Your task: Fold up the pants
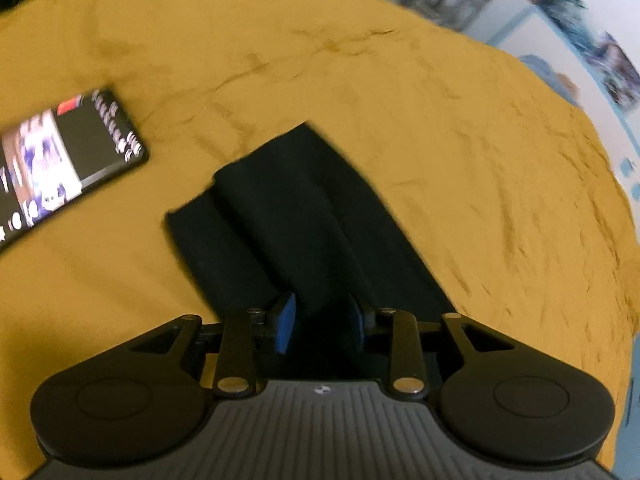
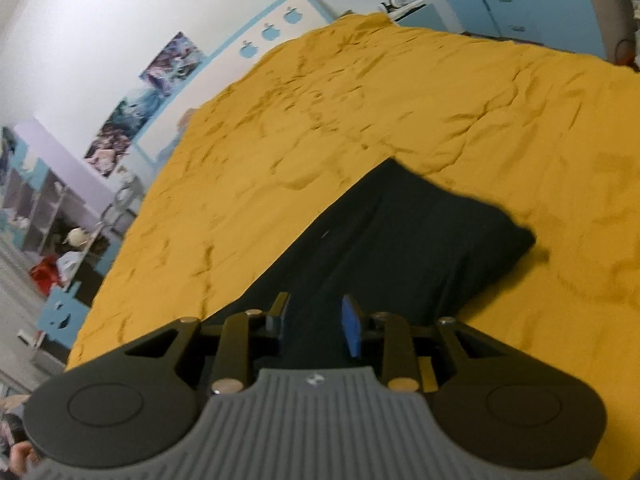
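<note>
Pants (image 1: 296,216): dark, folded, flat on my yellow bed (image 1: 440,128).
Left gripper (image 1: 322,320): released, pads apart, nothing pinched.
Right gripper (image 2: 316,322): released too, over cloth.
Next: I'd judge, lift clear without snagging, then check edges.

I can read no text anywhere. The phone (image 1: 68,160) lying on the bed's yellow cover (image 1: 440,140) has its screen lit, but whatever it shows is blurred past reading from my left wrist view.
</note>
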A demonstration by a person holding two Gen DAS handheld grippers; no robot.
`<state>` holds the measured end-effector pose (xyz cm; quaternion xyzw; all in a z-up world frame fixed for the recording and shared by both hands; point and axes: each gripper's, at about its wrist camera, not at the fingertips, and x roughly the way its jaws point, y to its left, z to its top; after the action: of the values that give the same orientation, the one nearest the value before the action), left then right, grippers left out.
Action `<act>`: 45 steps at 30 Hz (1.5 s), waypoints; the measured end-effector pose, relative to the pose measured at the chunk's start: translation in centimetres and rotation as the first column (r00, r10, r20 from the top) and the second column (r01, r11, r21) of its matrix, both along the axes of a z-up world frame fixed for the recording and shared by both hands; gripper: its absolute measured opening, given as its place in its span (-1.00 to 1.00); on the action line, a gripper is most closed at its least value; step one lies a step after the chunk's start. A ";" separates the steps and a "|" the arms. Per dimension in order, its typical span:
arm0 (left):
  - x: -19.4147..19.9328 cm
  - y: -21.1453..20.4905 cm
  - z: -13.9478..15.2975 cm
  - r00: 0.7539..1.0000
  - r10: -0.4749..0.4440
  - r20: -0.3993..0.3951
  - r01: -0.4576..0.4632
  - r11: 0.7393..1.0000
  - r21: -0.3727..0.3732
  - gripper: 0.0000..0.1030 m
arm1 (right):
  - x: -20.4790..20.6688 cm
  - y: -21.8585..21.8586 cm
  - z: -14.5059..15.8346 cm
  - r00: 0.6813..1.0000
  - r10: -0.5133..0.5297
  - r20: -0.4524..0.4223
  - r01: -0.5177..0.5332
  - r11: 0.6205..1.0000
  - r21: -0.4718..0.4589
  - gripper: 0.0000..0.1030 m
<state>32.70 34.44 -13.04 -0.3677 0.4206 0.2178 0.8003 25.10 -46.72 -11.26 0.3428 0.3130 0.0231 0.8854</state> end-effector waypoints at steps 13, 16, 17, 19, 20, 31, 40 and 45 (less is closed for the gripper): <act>-3.4 2.8 -1.0 0.970 0.203 0.135 -0.191 0.977 -0.096 -0.95 | -1.7 1.8 0.2 0.998 0.032 0.048 -0.035 0.998 0.052 -0.49; -5.0 3.0 -0.2 0.960 0.231 0.158 -0.218 0.971 -0.095 -0.95 | -2.0 1.5 0.2 0.999 0.029 0.046 -0.031 0.998 0.057 -0.49; -5.4 3.0 -0.2 0.958 0.238 0.160 -0.223 0.969 -0.105 -0.95 | -2.1 1.5 0.2 0.999 0.027 0.046 -0.030 0.998 0.058 -0.49; -5.6 3.0 -0.3 0.962 0.223 0.155 -0.210 0.973 -0.097 -0.95 | -2.3 1.3 0.1 0.999 0.025 0.044 -0.028 0.998 0.060 -0.49; -5.5 3.0 -0.3 0.966 0.213 0.149 -0.202 0.975 -0.087 -0.94 | -2.2 1.3 0.0 0.999 0.024 0.041 -0.027 0.998 0.063 -0.49; -5.5 3.3 0.3 0.972 0.234 0.010 -0.234 0.968 0.087 -0.59 | -2.6 2.7 0.0 0.990 -0.026 -0.136 -0.013 0.959 -0.284 -0.44; -6.7 0.6 0.1 0.993 0.110 0.051 -0.109 0.994 -0.018 0.09 | -3.9 -3.9 -2.9 0.931 -0.340 -0.129 0.355 0.927 0.119 -0.15; -5.8 1.2 -1.1 0.986 0.147 0.079 -0.138 0.984 -0.108 0.53 | -0.8 -5.4 -4.0 0.900 -0.397 -0.181 0.427 0.888 0.170 -0.13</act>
<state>26.88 35.60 -14.10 -0.4466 0.3687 0.2367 0.7801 24.26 -52.08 -15.24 0.4916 0.2906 -0.1578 0.8056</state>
